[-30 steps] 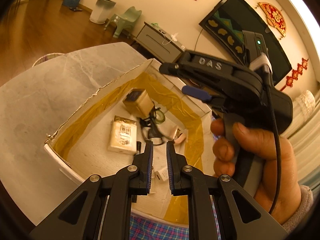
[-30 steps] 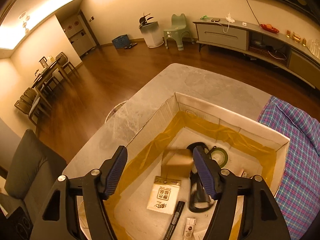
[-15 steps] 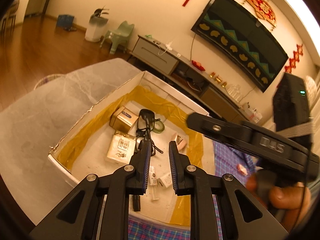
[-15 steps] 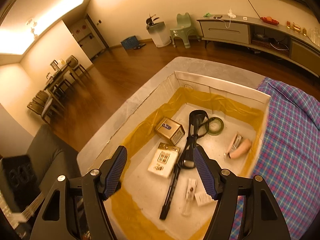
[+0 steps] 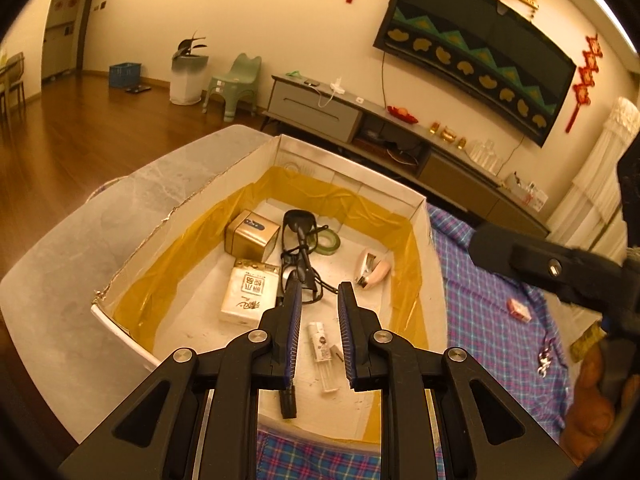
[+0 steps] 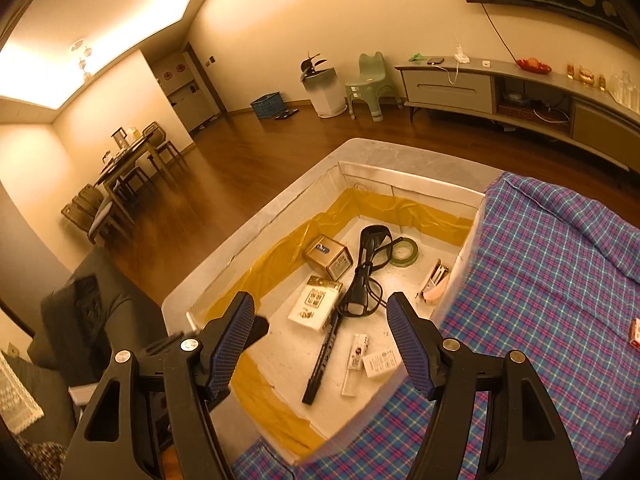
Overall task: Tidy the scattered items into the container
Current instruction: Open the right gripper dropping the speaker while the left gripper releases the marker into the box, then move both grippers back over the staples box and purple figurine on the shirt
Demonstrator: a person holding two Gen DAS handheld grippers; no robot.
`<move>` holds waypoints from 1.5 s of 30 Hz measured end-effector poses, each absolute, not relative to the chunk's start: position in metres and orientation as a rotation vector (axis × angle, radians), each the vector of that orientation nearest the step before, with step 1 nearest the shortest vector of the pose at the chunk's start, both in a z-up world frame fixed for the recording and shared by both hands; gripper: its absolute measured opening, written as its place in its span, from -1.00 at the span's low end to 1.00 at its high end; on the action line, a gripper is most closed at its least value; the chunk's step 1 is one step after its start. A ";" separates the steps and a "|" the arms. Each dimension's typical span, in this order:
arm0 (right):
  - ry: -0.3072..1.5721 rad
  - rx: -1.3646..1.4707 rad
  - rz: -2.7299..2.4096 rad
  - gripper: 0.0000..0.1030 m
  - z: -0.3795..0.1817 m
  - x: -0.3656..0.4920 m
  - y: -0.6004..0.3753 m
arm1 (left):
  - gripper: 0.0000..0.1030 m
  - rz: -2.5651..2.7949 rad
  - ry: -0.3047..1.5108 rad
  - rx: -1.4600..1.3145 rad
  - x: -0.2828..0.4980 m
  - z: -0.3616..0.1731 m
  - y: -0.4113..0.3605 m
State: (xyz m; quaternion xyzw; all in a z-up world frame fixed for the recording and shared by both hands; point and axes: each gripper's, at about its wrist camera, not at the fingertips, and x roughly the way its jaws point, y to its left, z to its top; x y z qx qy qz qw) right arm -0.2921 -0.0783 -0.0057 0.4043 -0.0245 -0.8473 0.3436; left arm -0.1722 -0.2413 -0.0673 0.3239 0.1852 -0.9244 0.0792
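Both grippers had drawn back from the box – the right gripper [image 6: 320,340] hung wide open and empty, the left gripper [image 5: 319,324] narrowly parted, holding nothing. Below sat the cardboard box [image 5: 352,176] – gold tin [image 5: 251,235], white packet [image 5: 250,294], black cable [image 5: 300,252], green tape roll [image 5: 329,241] inside. A small red packet [image 5: 519,309] lay outside on the plaid cloth [image 5: 488,320].

Open white cardboard box [image 5: 352,162] [image 6: 404,184], inner walls lined low down with yellow tape, sits on a grey table beside a blue plaid cloth. Inside on the floor: gold box [image 5: 251,236] [image 6: 329,257] far left, white packet [image 5: 250,292] [image 6: 316,302] just near of it, black scanner with coiled cable [image 5: 301,248] [image 6: 366,268] in the middle, green tape roll [image 5: 329,240] [image 6: 404,251] at far centre, pink stapler [image 5: 372,269] [image 6: 434,282] by the right wall, black pen [image 6: 323,356] and clear tube [image 5: 323,350] [image 6: 354,364] at the near end. Out on the cloth, right of the box: small pink packet [image 5: 519,309] [image 6: 635,332] and a silver trinket [image 5: 545,354], both well apart from the box.
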 end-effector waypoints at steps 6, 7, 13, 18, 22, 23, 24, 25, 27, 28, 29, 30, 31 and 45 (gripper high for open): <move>-0.051 1.025 -2.200 0.36 -0.004 -0.276 -0.067 | -0.62 -2.755 0.454 0.957 -0.170 -0.067 -0.232; -0.056 1.016 -2.200 0.36 -0.002 -0.273 -0.064 | -0.62 -2.753 0.438 0.956 -0.170 -0.066 -0.230; -0.079 0.953 -2.198 0.36 0.009 -0.252 -0.043 | -0.62 -2.743 0.365 0.950 -0.167 -0.064 -0.220; -0.113 0.893 -2.202 0.36 0.017 -0.232 -0.015 | -0.62 -2.739 0.325 0.955 -0.165 -0.061 -0.210; -0.158 0.861 -2.217 0.36 0.019 -0.222 0.010 | -0.62 -2.735 0.303 0.951 -0.159 -0.059 -0.203; -0.171 0.856 -2.221 0.36 0.019 -0.219 0.018 | -0.62 -2.735 0.302 0.949 -0.158 -0.058 -0.201; -0.185 0.853 -2.226 0.36 0.018 -0.217 0.026 | -0.62 -2.734 0.301 0.948 -0.156 -0.058 -0.200; -0.195 0.852 -2.230 0.36 0.017 -0.214 0.032 | -0.62 -2.734 0.299 0.948 -0.154 -0.057 -0.198; -0.224 0.845 -2.240 0.36 0.014 -0.209 0.048 | -0.62 -2.738 0.295 0.949 -0.152 -0.056 -0.193; -0.236 0.843 -2.242 0.36 0.013 -0.207 0.055 | -0.61 -2.743 0.289 0.951 -0.151 -0.054 -0.189; -0.249 0.840 -2.247 0.36 0.011 -0.205 0.062 | -0.60 -2.749 0.281 0.952 -0.150 -0.053 -0.184; -0.263 0.837 -2.253 0.36 0.009 -0.202 0.071 | -0.58 -2.757 0.272 0.952 -0.149 -0.051 -0.180; -0.278 0.837 -2.259 0.36 0.007 -0.200 0.079 | -0.58 -2.768 0.262 0.950 -0.148 -0.048 -0.174; -0.473 0.886 -2.526 0.36 -0.012 -0.209 0.215 | -0.30 -3.069 0.042 1.105 -0.169 -0.032 -0.029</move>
